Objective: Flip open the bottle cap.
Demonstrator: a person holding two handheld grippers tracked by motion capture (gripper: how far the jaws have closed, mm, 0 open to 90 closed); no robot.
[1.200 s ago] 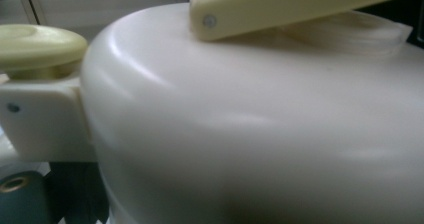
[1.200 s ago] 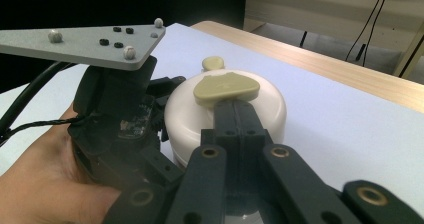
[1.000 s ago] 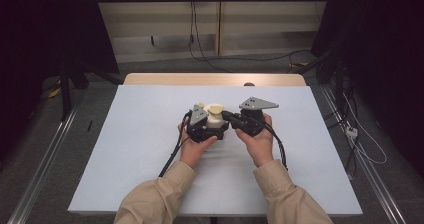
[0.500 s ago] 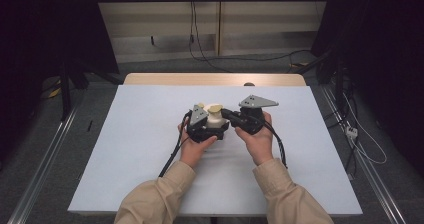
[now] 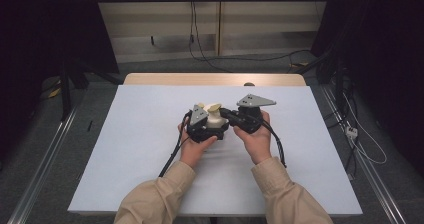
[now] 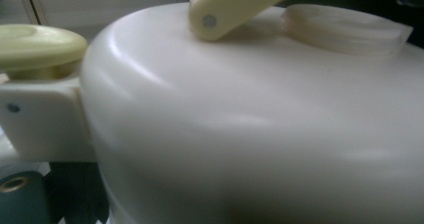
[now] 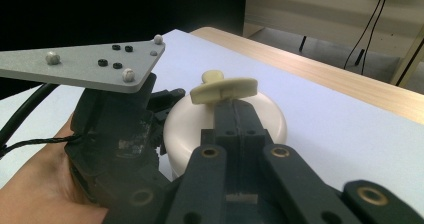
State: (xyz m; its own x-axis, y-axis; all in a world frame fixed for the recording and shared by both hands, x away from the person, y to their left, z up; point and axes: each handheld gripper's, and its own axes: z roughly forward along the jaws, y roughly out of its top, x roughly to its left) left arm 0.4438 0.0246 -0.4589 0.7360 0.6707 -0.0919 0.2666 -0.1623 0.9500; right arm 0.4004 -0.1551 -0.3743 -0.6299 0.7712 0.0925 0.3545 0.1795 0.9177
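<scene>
Cream container (image 5: 216, 120), steadied at mid-table within the left gripper (image 5: 202, 126), whose jaw state cannot be told, has its pale yellow lever (image 7: 224, 90) pinched between the right gripper's (image 7: 235, 111) closed jaws, seemingly for turning.

The round container (image 6: 260, 134) looks like smooth cream plastic with a soft sheen; its yellow lever (image 7: 224, 90) is plastic too. Both grippers, left (image 7: 117, 144) and right (image 7: 235, 129), are matt black plastic, scuffed, with brass-coloured pins. The table (image 5: 150, 134) has a matt white cover and a wooden far edge.
</scene>
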